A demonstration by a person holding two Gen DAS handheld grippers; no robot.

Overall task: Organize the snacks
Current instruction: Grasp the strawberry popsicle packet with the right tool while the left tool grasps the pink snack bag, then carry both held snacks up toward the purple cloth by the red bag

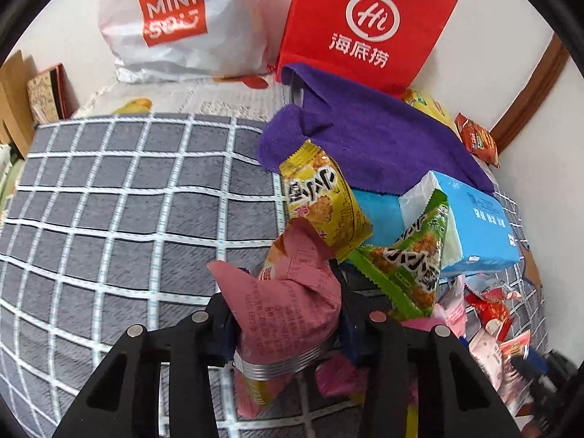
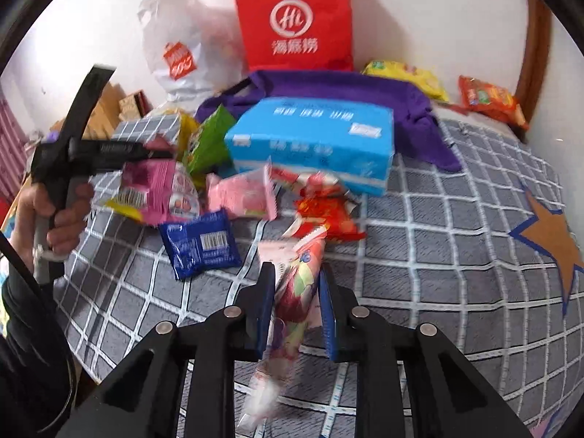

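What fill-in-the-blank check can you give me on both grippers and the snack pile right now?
1. The left gripper is shut on a crumpled ___ snack packet.
2. The right gripper clamps a long pink-and-white snack wrapper over the grey ___ blanket.
3. The light blue tissue pack lies in front of a ___ cloth.

Missing: pink; checked; purple

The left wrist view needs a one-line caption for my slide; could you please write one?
Left gripper fingers pinch a crumpled pink snack packet above the grey checked blanket.
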